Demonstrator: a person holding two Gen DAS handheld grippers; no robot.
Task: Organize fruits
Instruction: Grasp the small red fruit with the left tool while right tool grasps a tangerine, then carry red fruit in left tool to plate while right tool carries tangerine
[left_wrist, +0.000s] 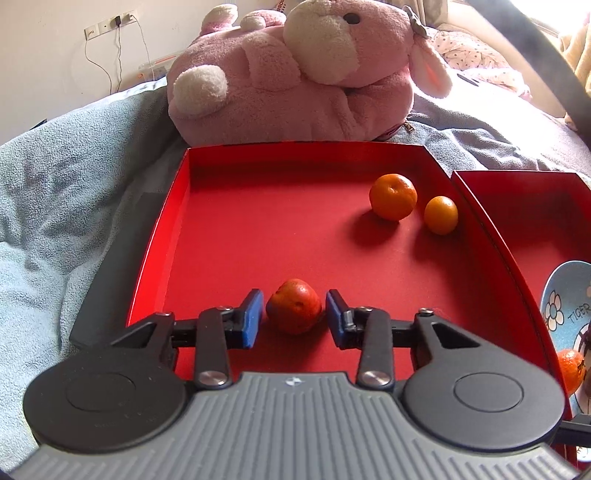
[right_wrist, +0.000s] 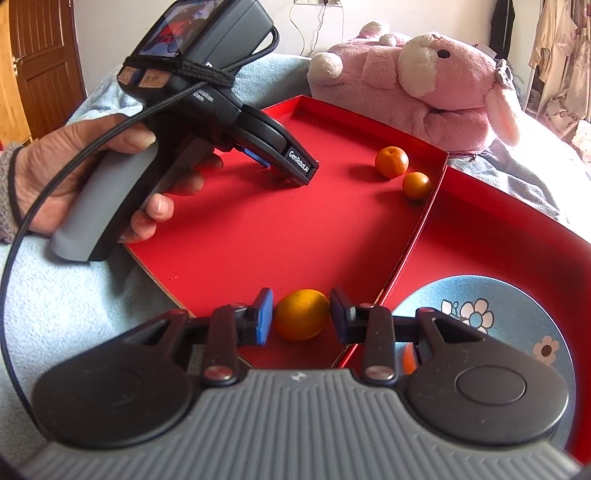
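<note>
My left gripper (left_wrist: 294, 314) is open around a small red fruit (left_wrist: 293, 311) on the floor of a red tray (left_wrist: 229, 229); both blue pads stand just beside it. My right gripper (right_wrist: 302, 314) is open around a yellow-orange fruit (right_wrist: 301, 314) near the same tray's front edge (right_wrist: 258, 240). A mandarin (left_wrist: 392, 196) and a smaller orange fruit (left_wrist: 440, 215) lie at the tray's far right; they also show in the right wrist view, the mandarin (right_wrist: 391, 162) and the smaller fruit (right_wrist: 416, 185). A blue flowered plate (right_wrist: 491, 306) in a second red tray (right_wrist: 517, 236) holds an orange fruit (left_wrist: 570, 371).
A big pink plush rabbit (left_wrist: 295, 74) lies right behind the trays on a blue-grey blanket (left_wrist: 55, 203). The left gripper's body and the hand holding it (right_wrist: 92, 177) lean over the tray's left side. A wall with a socket and cables (left_wrist: 118, 22) is at the back.
</note>
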